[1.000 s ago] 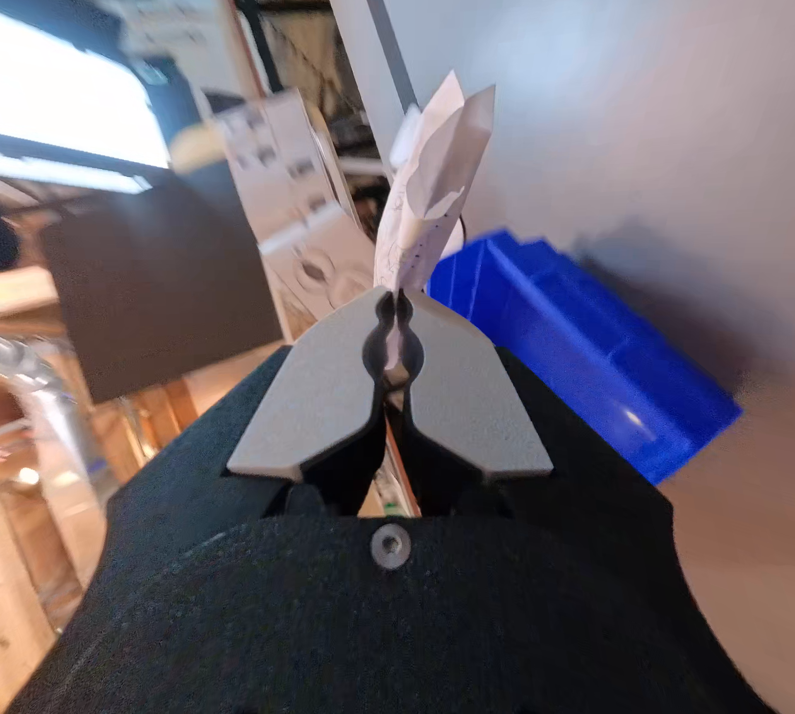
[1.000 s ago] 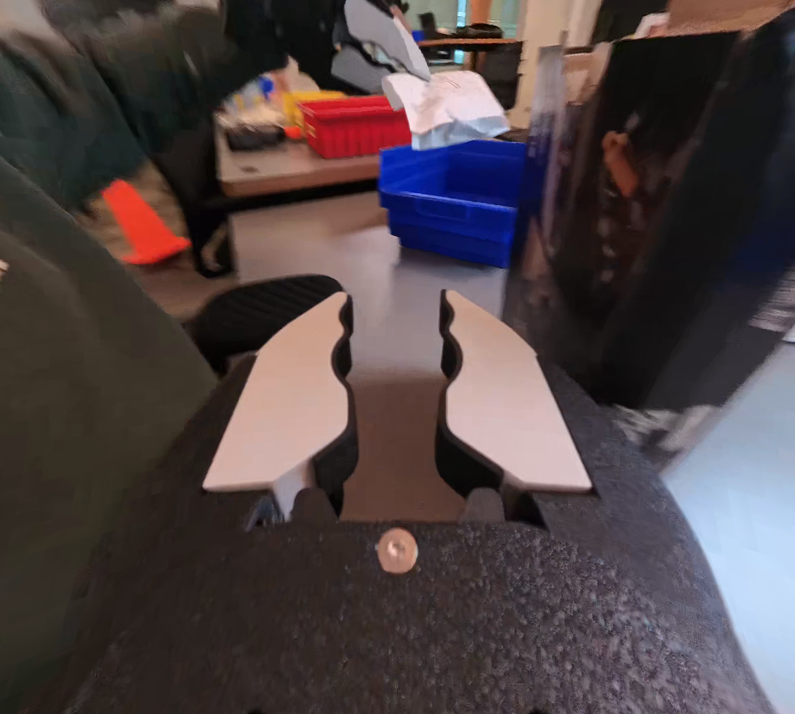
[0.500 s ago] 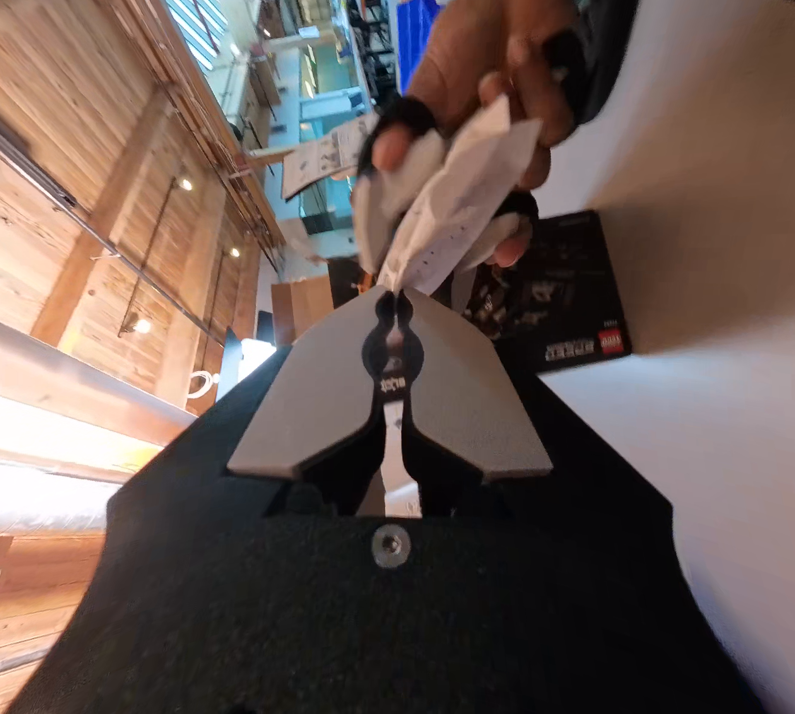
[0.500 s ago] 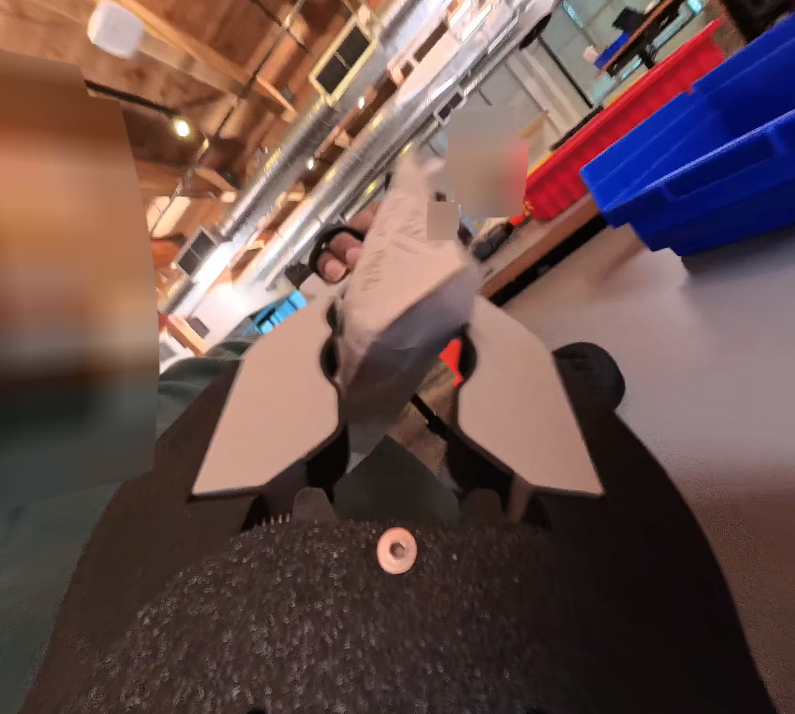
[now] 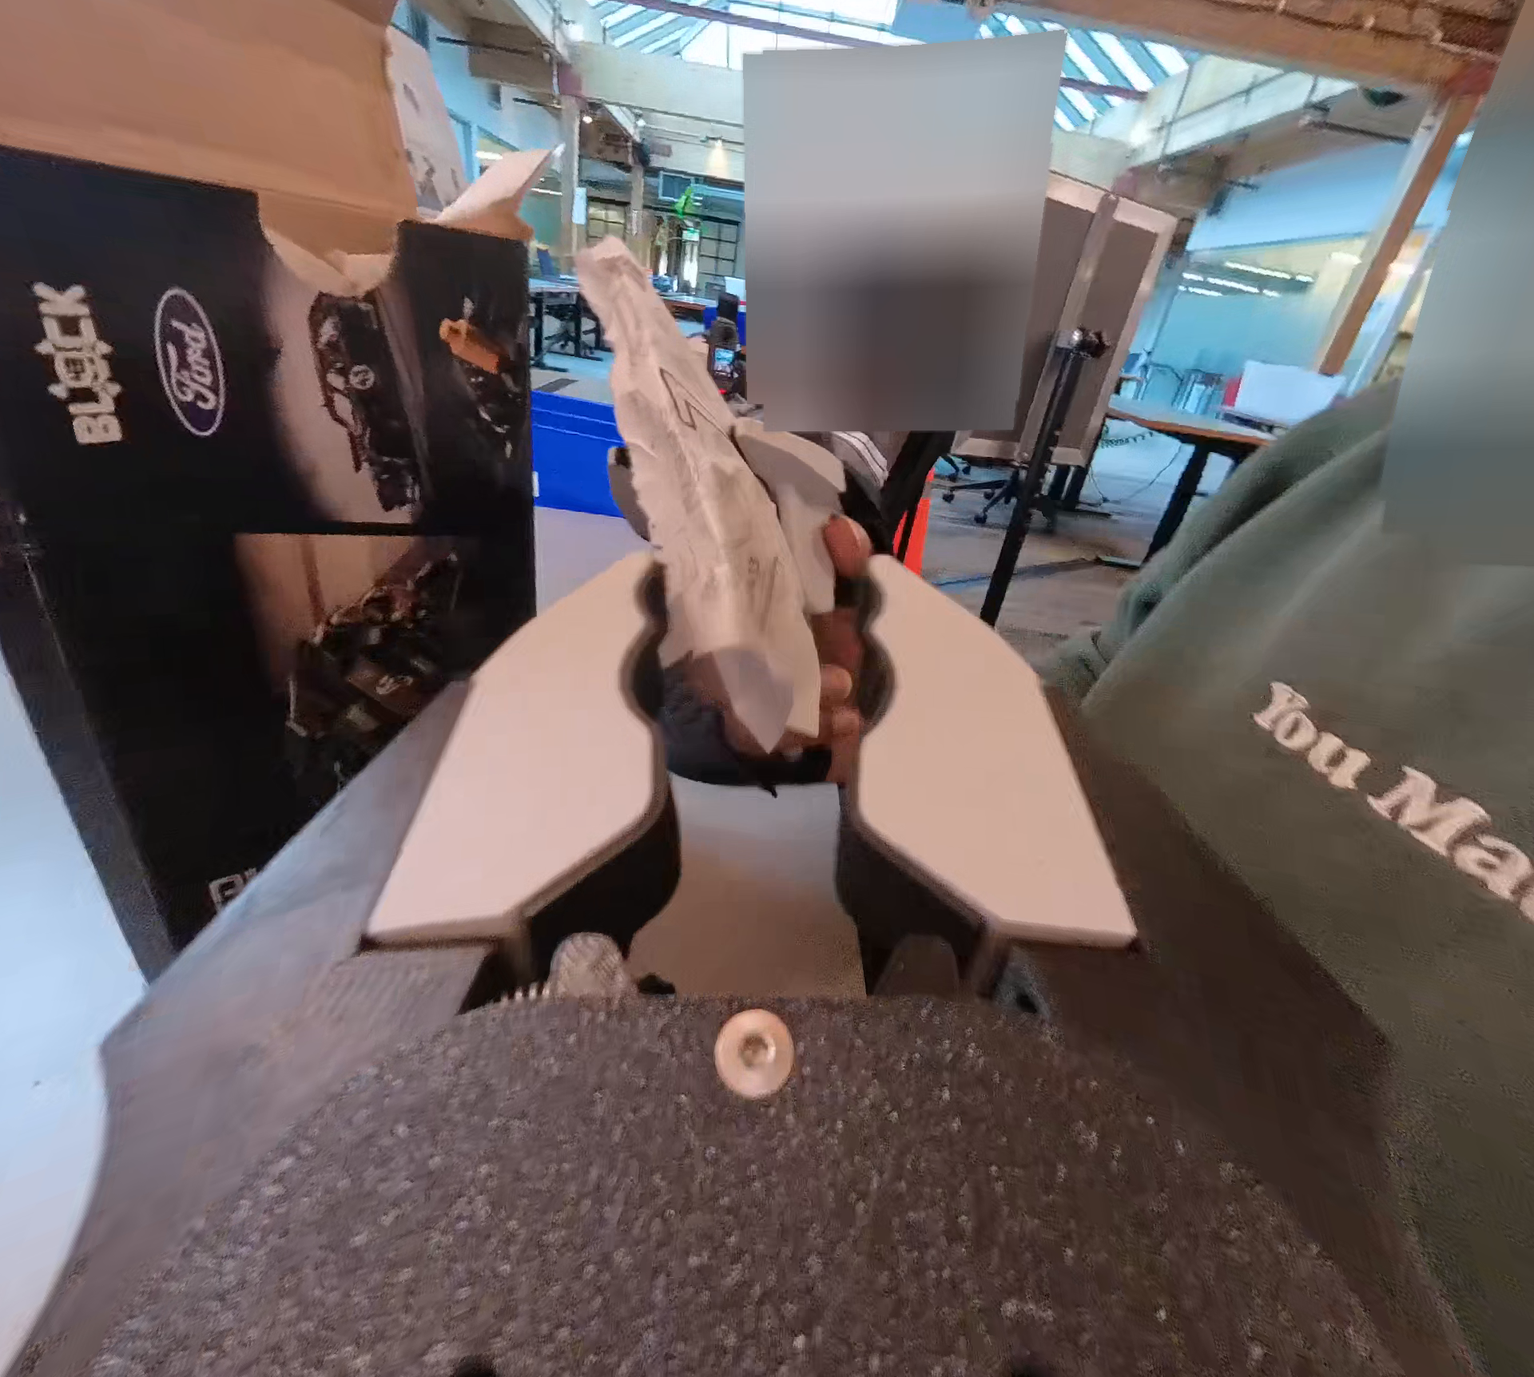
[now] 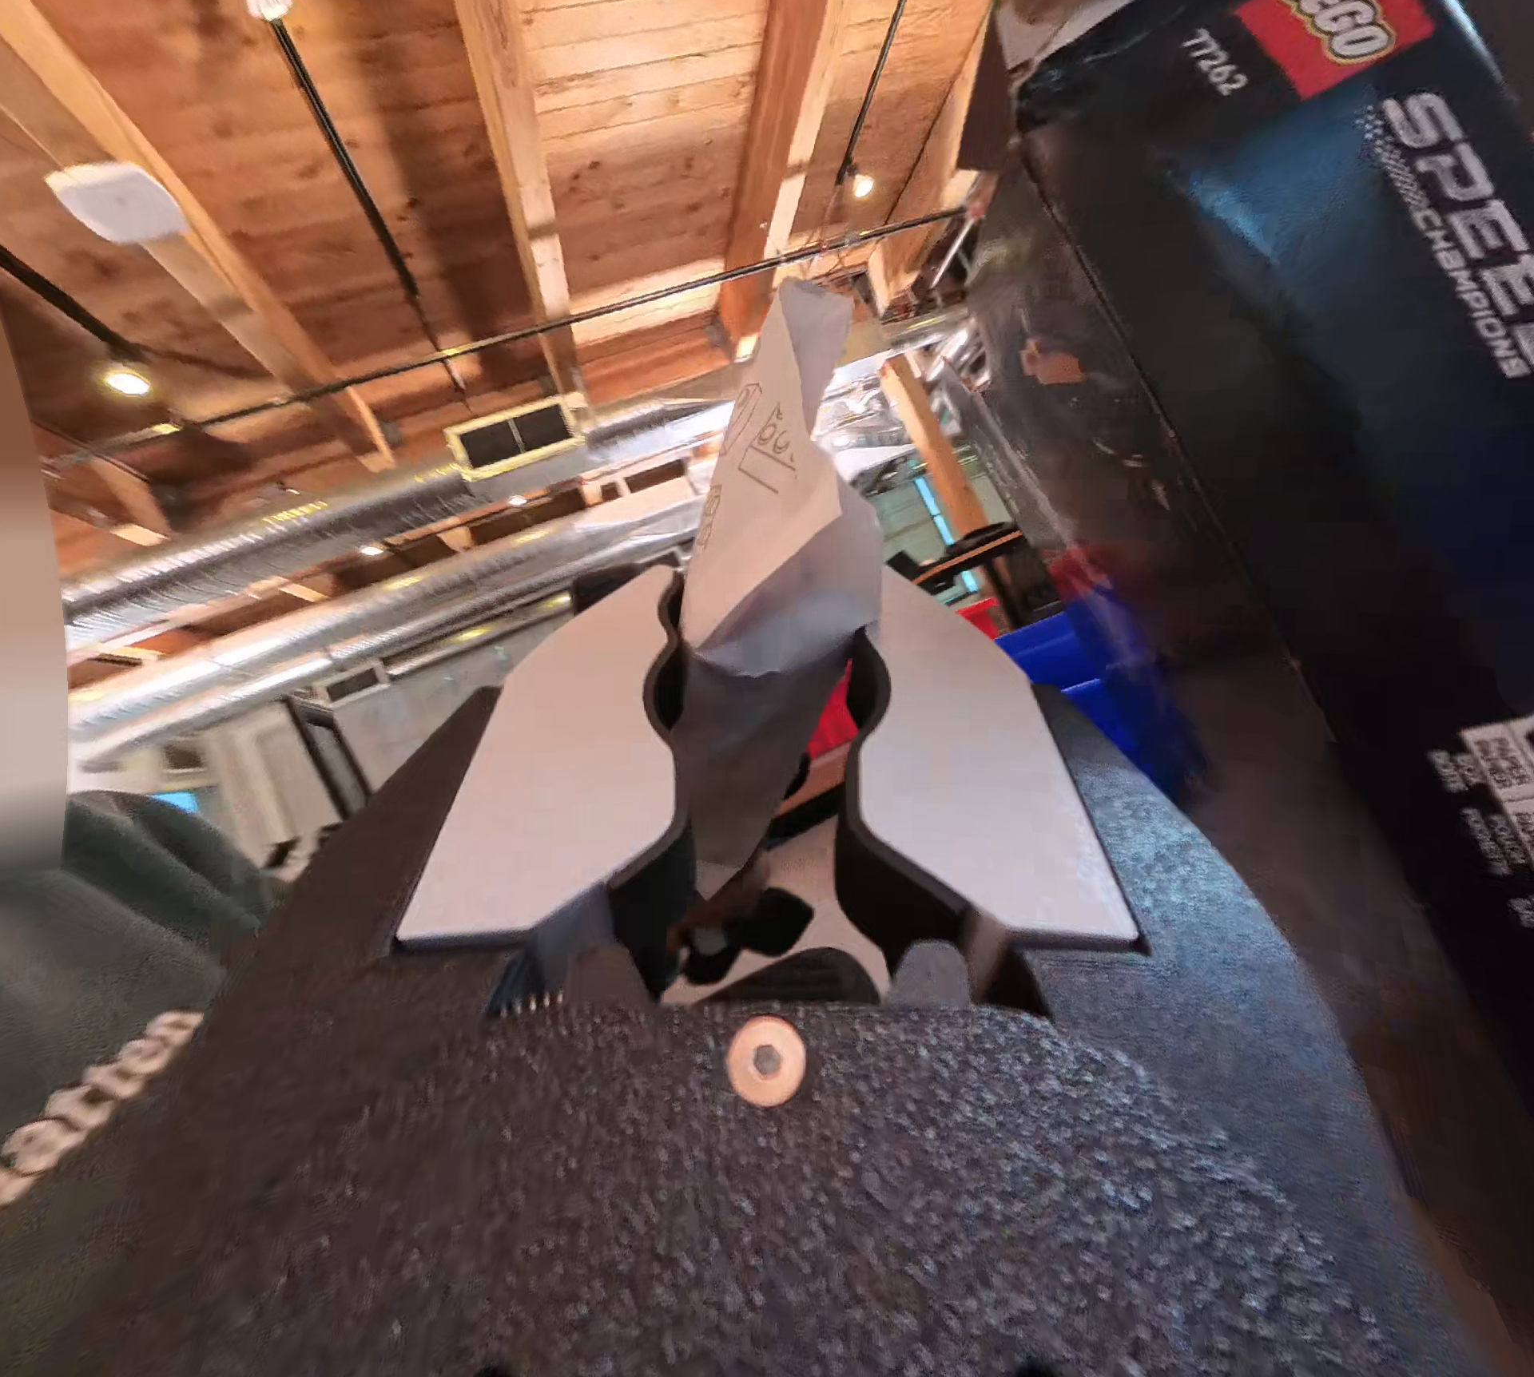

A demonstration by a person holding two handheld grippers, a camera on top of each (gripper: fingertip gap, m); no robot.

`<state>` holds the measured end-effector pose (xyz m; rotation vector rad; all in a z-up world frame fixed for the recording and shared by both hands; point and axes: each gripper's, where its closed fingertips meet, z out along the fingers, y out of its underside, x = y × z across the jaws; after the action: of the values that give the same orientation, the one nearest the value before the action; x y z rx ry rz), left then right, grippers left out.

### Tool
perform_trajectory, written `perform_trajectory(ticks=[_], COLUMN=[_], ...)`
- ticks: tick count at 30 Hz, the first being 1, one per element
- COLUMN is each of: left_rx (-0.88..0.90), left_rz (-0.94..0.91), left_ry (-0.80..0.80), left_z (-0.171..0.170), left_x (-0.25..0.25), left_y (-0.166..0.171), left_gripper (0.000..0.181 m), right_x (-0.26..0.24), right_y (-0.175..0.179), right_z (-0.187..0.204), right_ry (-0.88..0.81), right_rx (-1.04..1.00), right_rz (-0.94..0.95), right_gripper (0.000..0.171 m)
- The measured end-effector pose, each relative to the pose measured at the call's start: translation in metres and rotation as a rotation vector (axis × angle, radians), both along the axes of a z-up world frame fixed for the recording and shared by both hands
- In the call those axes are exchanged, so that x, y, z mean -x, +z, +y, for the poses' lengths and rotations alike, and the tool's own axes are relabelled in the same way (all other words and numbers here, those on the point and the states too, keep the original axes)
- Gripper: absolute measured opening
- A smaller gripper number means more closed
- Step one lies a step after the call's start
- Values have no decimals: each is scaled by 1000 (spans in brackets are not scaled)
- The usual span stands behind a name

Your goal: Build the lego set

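Note:
A crumpled white paper bag (image 6: 772, 507) with printed brick drawings stands upright between the jaws of my right gripper (image 6: 772, 590), which is shut on it and holds it up towards the ceiling. In the left wrist view the same bag (image 5: 705, 549) shows just beyond my left gripper (image 5: 759, 574), which is open and empty. A person's fingers (image 5: 842, 557) are right behind the bag there. The black Lego box (image 5: 249, 424) stands upright at the left with its top flap torn open. It also fills the right side of the right wrist view (image 6: 1245, 424).
A blue bin (image 5: 573, 457) sits behind the box on the grey table (image 5: 50, 922); blue bins also show in the right wrist view (image 6: 1071, 665). The person's green sweatshirt (image 5: 1287, 756) is close on the right. An orange cone (image 5: 913, 532) stands on the floor beyond. Spacing between my two grippers at the tips: around 6 cm.
My left gripper, shut on the paper bag before, has opened and let it go. The bag now sits in my right gripper. Both grippers have swung round to new headings.

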<state>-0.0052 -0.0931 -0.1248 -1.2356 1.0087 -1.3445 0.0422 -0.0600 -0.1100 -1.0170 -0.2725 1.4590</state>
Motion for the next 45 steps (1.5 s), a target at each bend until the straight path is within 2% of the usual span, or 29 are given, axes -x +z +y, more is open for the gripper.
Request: perform_trajectory(ticks=[2, 3, 7, 8, 11, 16, 18, 21, 31, 35, 36, 37, 40, 42, 43, 45], left_rx=[17, 21, 113, 124, 170, 246, 271, 292, 290, 204, 179, 136, 29, -39, -69, -125], left_rz=[36, 62, 157, 172, 189, 251, 262, 294, 304, 307, 325, 335, 407, 444, 451, 458], left_ry=[52, 85, 105, 130, 213, 365, 385, 399, 366, 286, 256, 229, 183, 144, 115, 43], left_z=[11, 18, 34, 39, 54, 78, 80, 78, 64, 48, 42, 36, 24, 17, 12, 1], left_x=[-4, -3, 8, 13, 34, 69, 75, 79, 81, 78, 77, 75, 72, 67, 63, 54], left_y=[-5, -9, -22, -24, -27, -41, -45, -55, -60, -51, -51, -49, -48, -48, -47, -44], left_gripper=[4, 1, 1, 1, 1, 1, 1, 1, 1, 1, 1, 1, 1, 1, 1, 1], right_x=[5, 5, 13, 14, 4, 14, 27, 44, 59, 50, 45, 40, 27, 22, 21, 19], right_y=[-4, -6, -27, -33, -45, -81, -92, -104, -108, -95, -86, -76, -43, -29, -26, -27], right_z=[1, 4, 8, 11, 17, 17, 14, 13, 12, 13, 12, 11, -4, -14, -17, -18], right_ry=[-56, -89, -154, -197, -317, -423, -433, -446, -431, -435, -436, -425, -306, -223, -189, -139], right_rx=[-25, -22, -16, -11, 5, 69, 75, 74, 66, 12, -29, -72, -204, -273, -315, -404], right_rz=[-43, -65, -319, -397, -560, -877, -944, -1041, -1100, -1058, -1032, -1008, -938, -945, -962, -1013], right_gripper=[37, 37, 41, 47, 44, 17, 0, 0, 0, 0, 8, 25, 65, 83, 89, 90])
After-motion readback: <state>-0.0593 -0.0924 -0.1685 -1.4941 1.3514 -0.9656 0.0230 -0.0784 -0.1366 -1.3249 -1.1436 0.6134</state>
